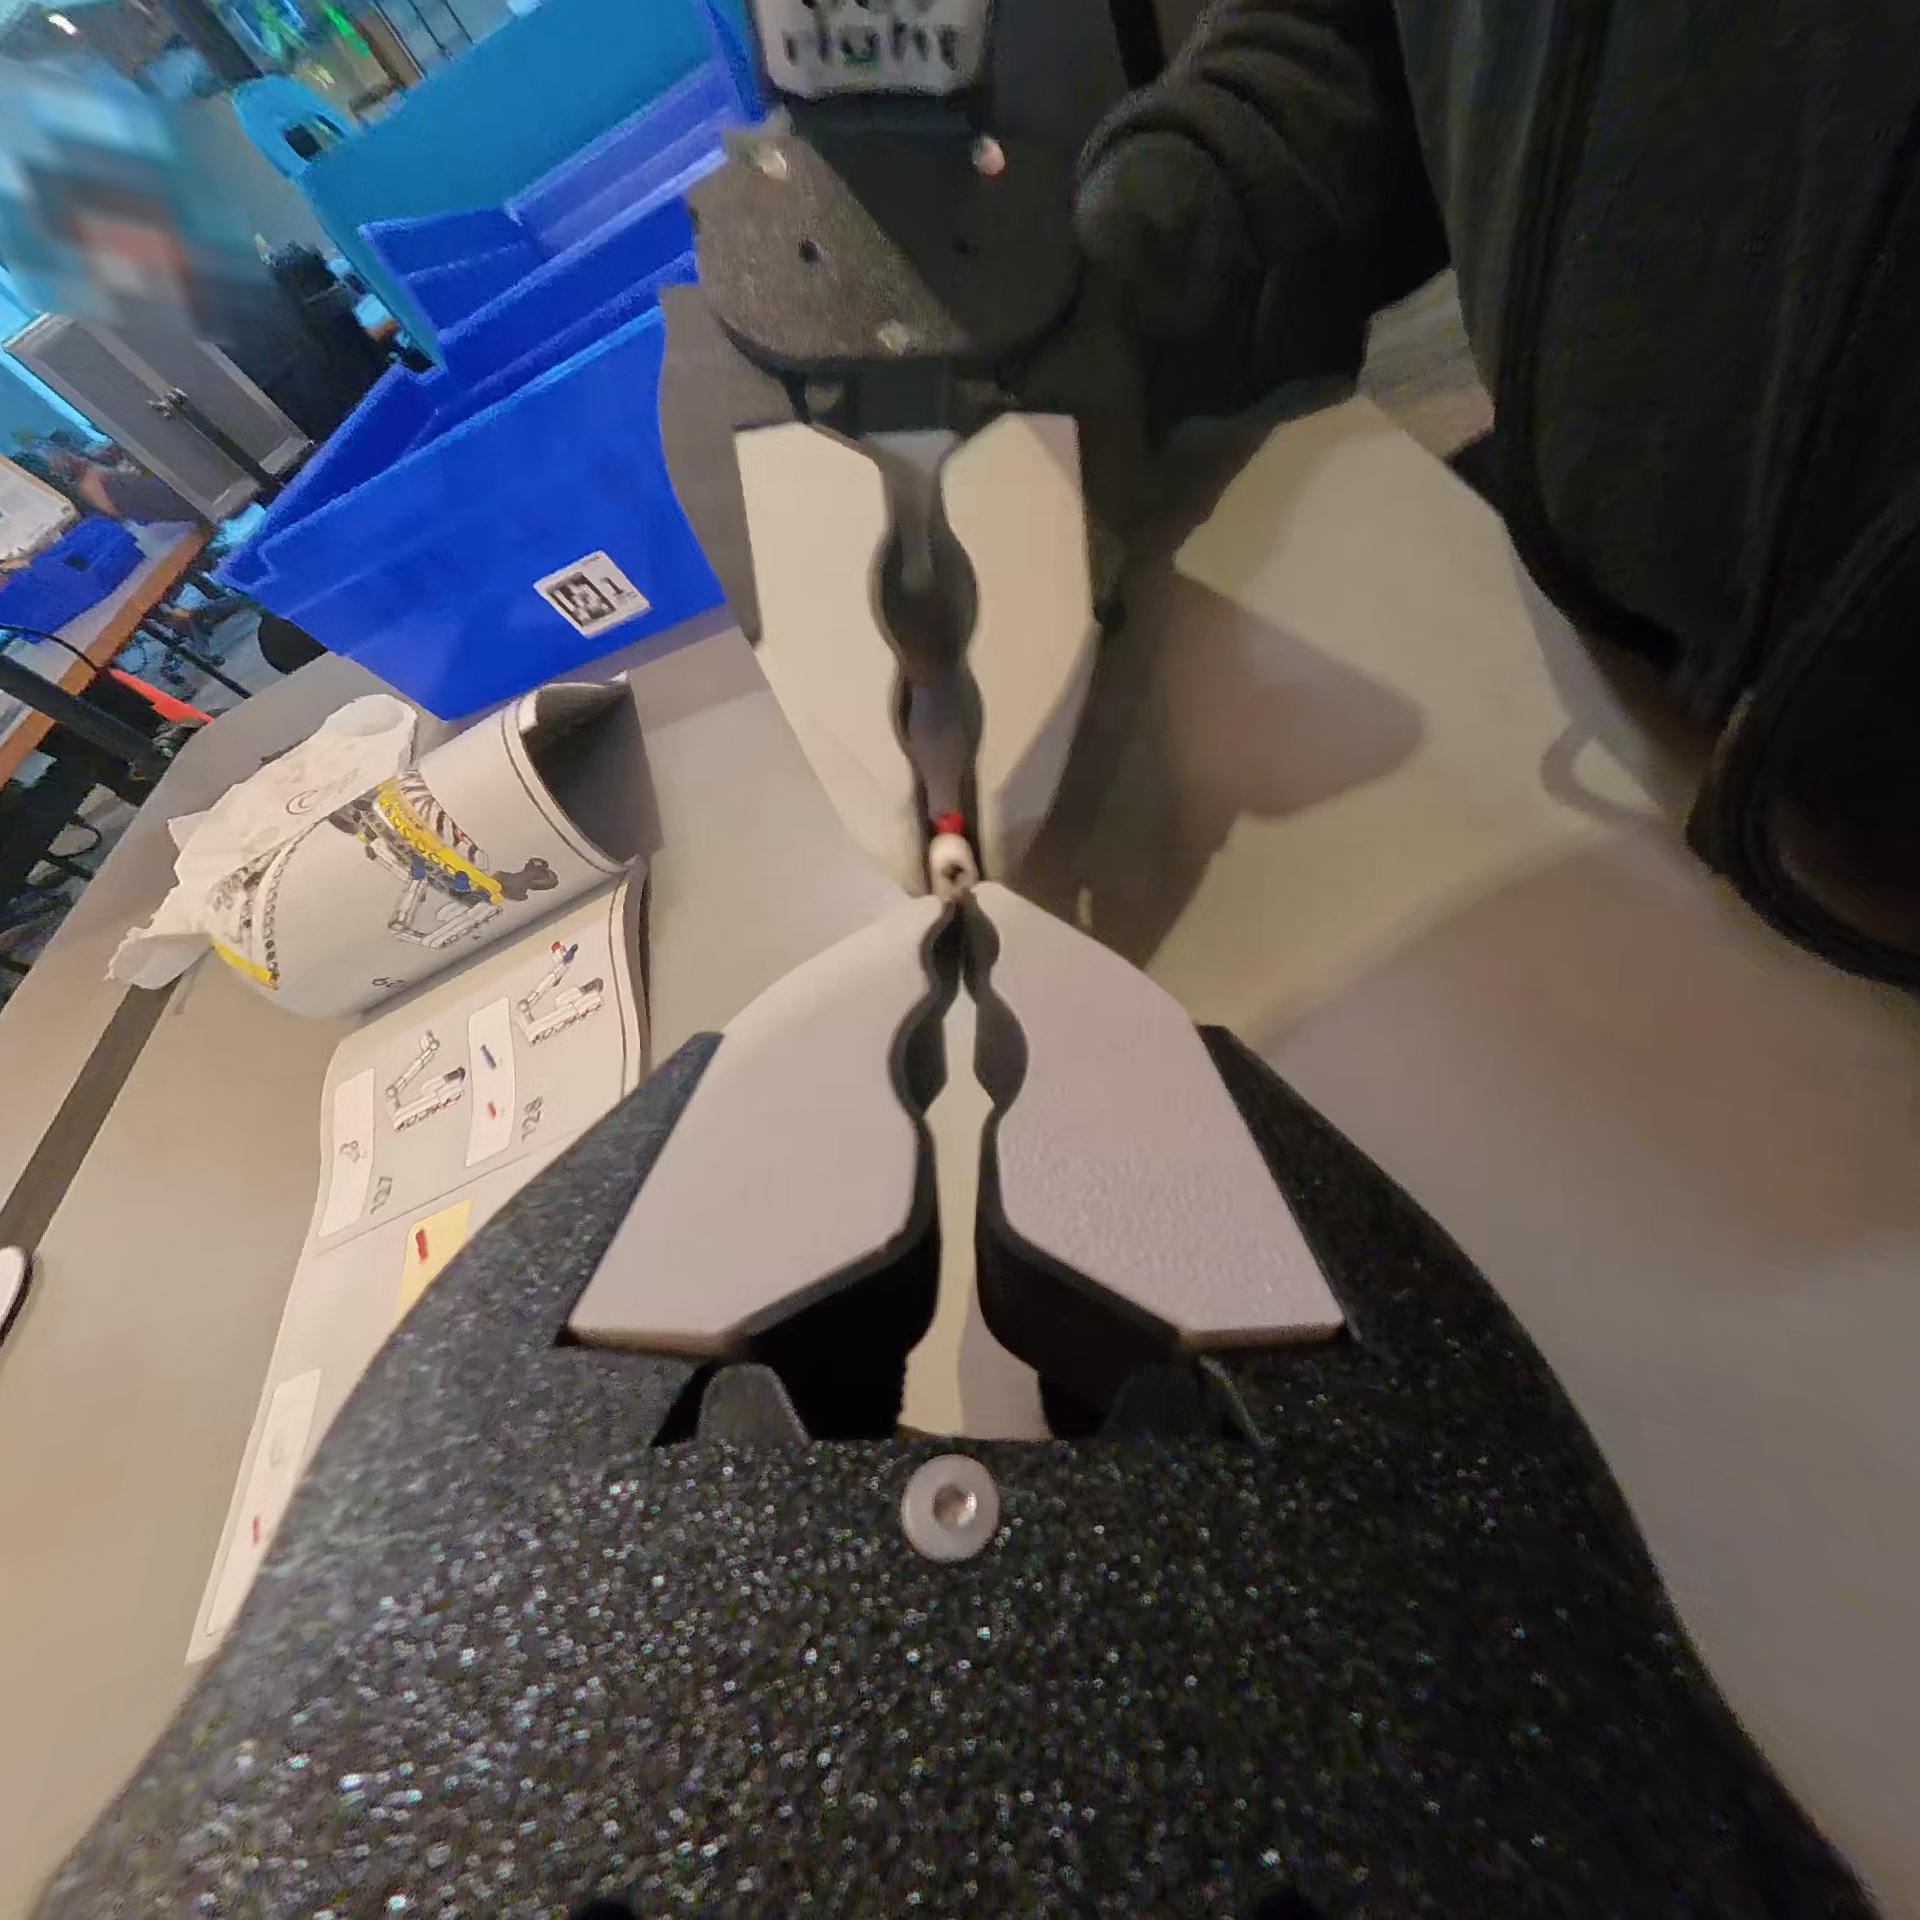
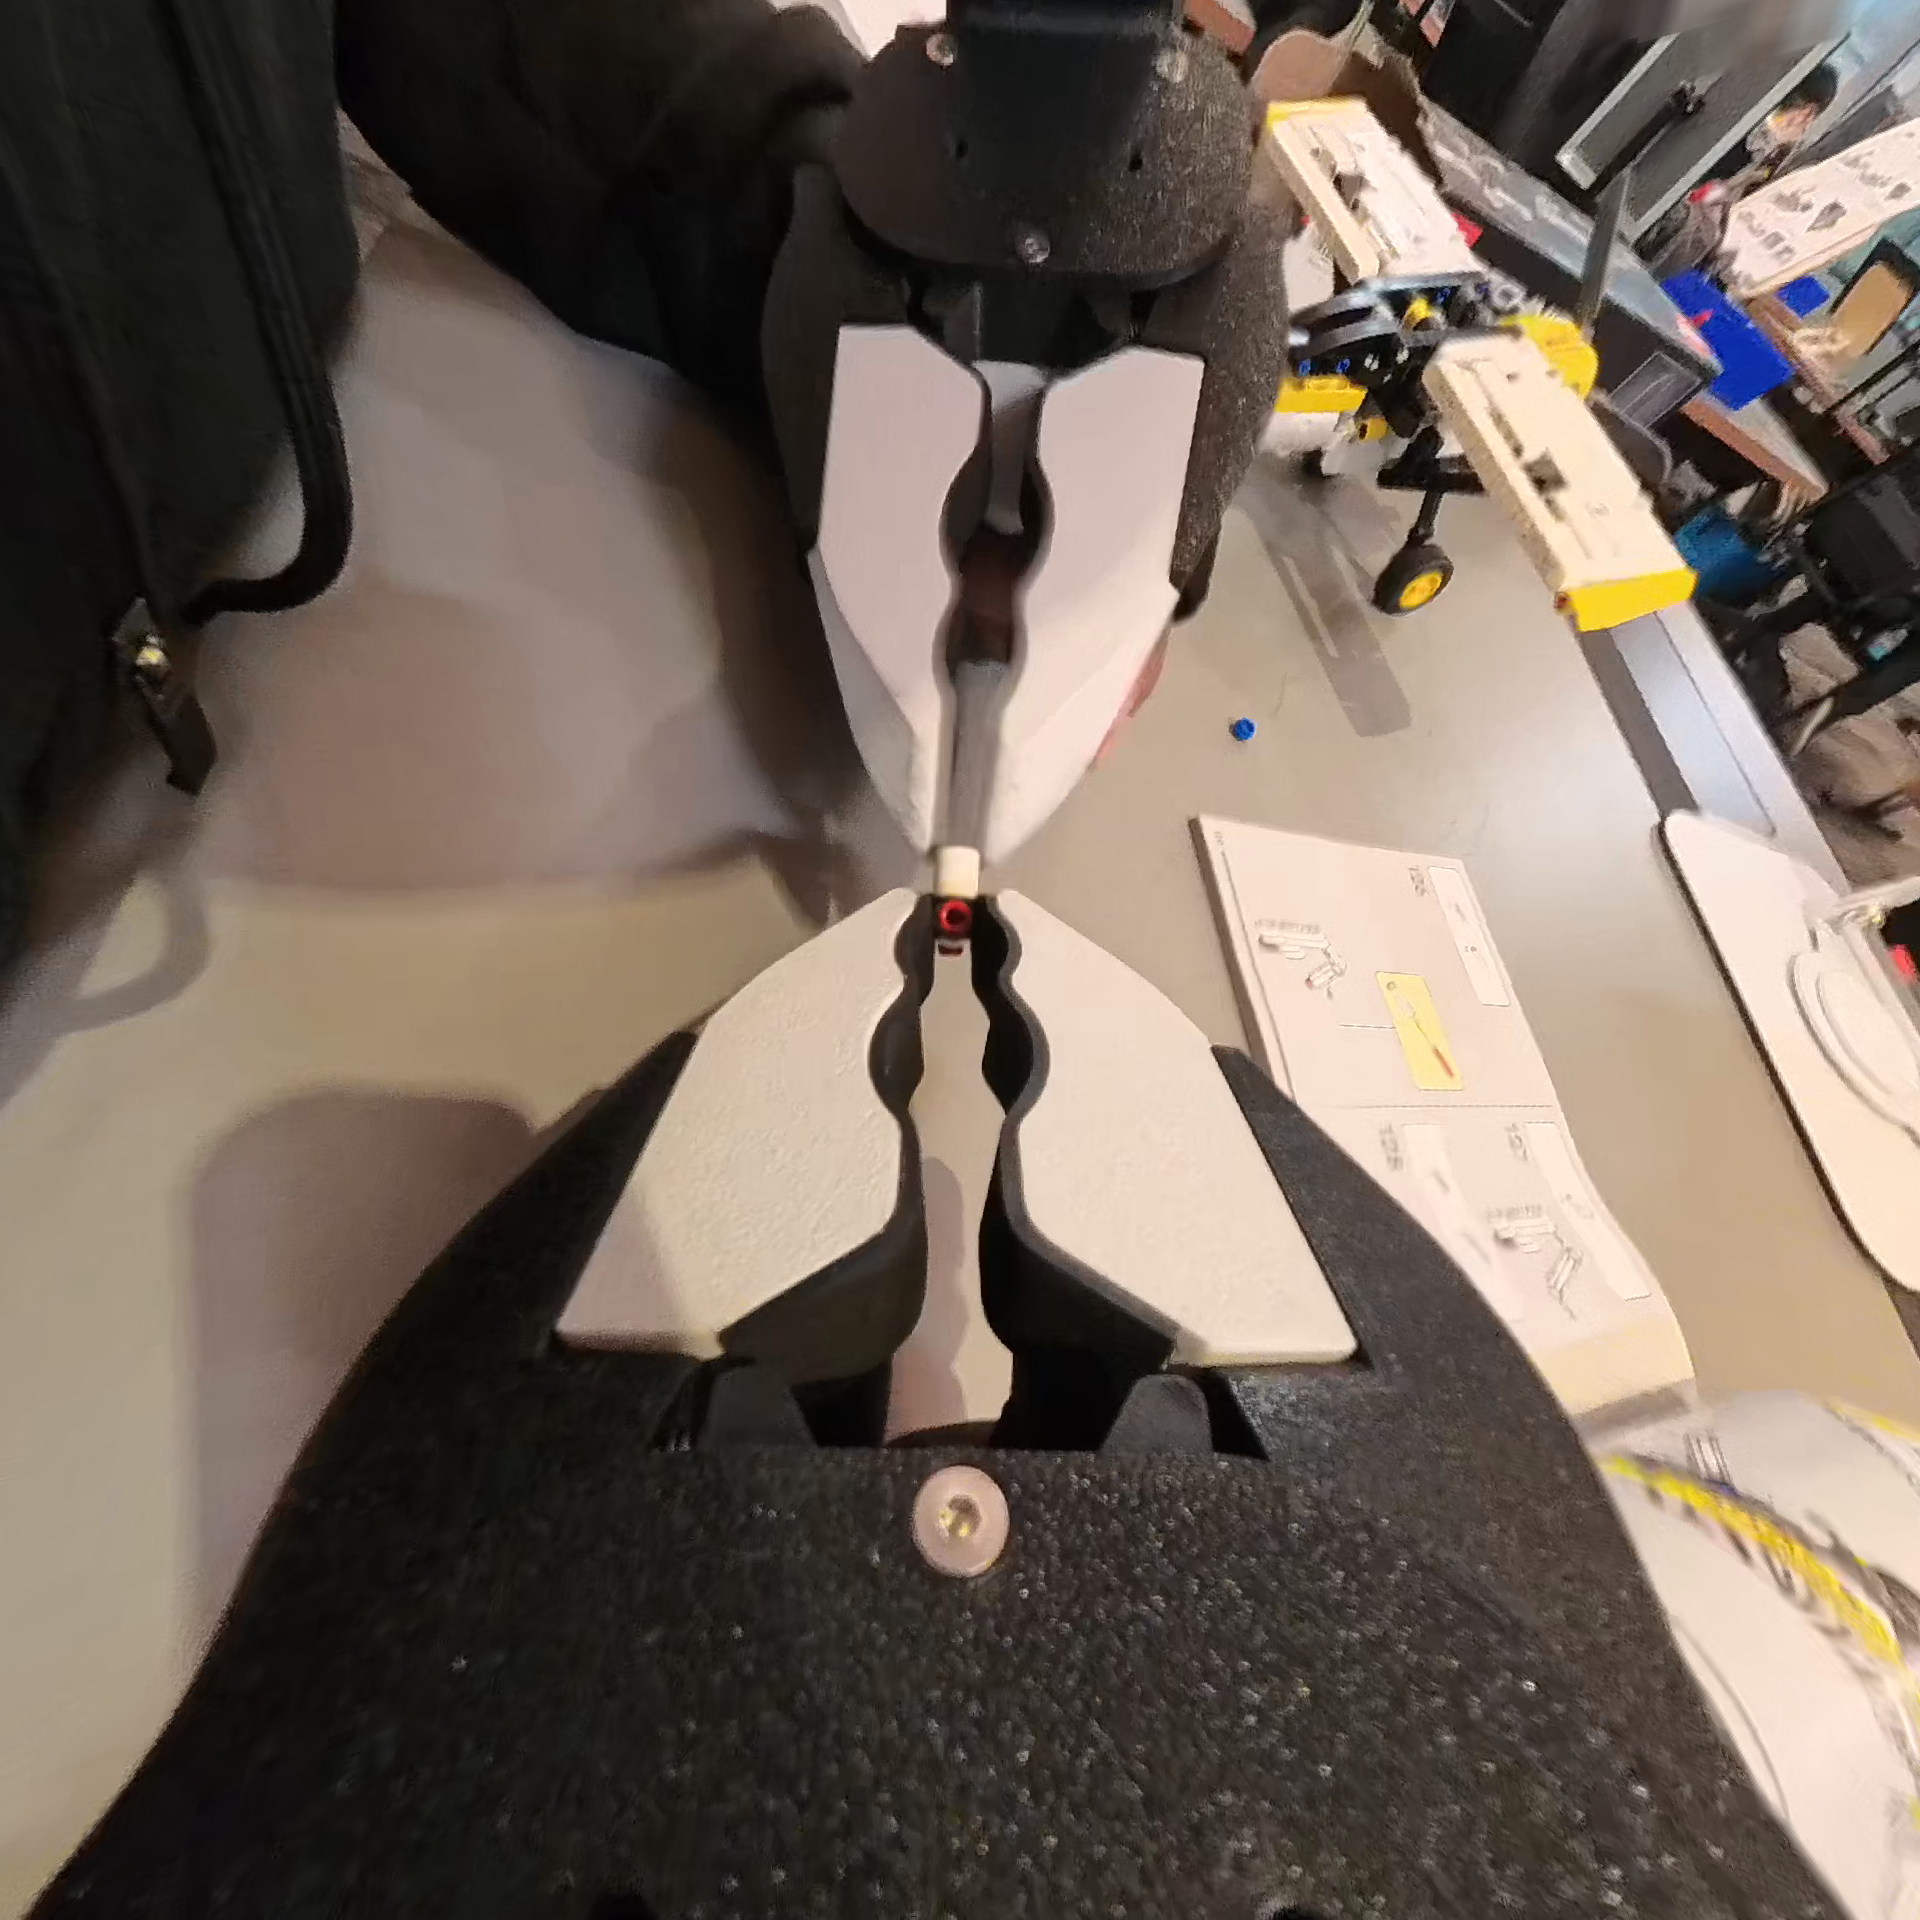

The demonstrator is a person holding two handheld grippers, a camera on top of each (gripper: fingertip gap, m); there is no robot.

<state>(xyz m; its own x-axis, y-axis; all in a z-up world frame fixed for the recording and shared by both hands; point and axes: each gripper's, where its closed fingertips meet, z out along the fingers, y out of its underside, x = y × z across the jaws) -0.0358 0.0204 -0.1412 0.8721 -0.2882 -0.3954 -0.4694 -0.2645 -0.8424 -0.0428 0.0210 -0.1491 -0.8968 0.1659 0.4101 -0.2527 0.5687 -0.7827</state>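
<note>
Left gripper (image 1: 954, 902) pinches white piece (image 1: 952, 860) at fingertips. Right gripper (image 2: 952, 914) clamps red pin (image 2: 952, 914) narrowly. Pieces meet tip to tip above table (image 2: 312, 987). Likely light, rigid, slippery plastic; grip sides squarely.

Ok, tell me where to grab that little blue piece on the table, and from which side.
Pinch the blue piece across its round sides, coming straight down from above. It is small and low on the table, so a sideways approach would likely just push it. It lies alone between the booklet and the ruler, leaving room for both fingers.
</note>
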